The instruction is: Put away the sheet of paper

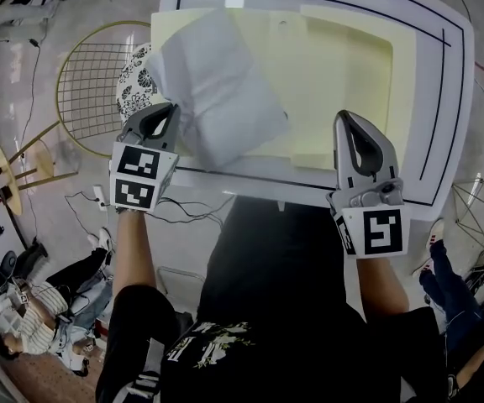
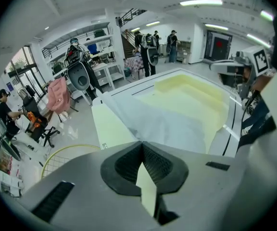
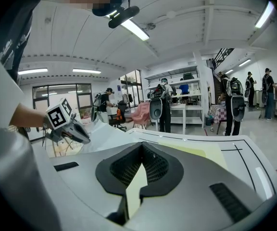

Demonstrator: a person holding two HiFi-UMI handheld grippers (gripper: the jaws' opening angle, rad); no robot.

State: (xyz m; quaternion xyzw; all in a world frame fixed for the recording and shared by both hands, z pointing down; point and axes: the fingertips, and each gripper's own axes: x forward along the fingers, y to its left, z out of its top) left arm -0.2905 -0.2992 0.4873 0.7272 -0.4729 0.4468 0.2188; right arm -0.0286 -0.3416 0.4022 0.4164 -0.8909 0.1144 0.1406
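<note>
left jaws clenched on the sheet, right jaws closed on nothing

the left gripper point(image 2: 141, 143) has its jaws pressed together on the near edge of the sheet of paper point(image 2: 162, 121), which spreads away from the tips, out over the left part of the pale yellow folder point(image 1: 334, 74). the folder lies open on the white table point(image 1: 444, 99). the right gripper point(image 3: 141, 144) has its jaws together with nothing between them; in the head view it sits over the folder's near right part, apart from the sheet, which lies to its left.
</note>
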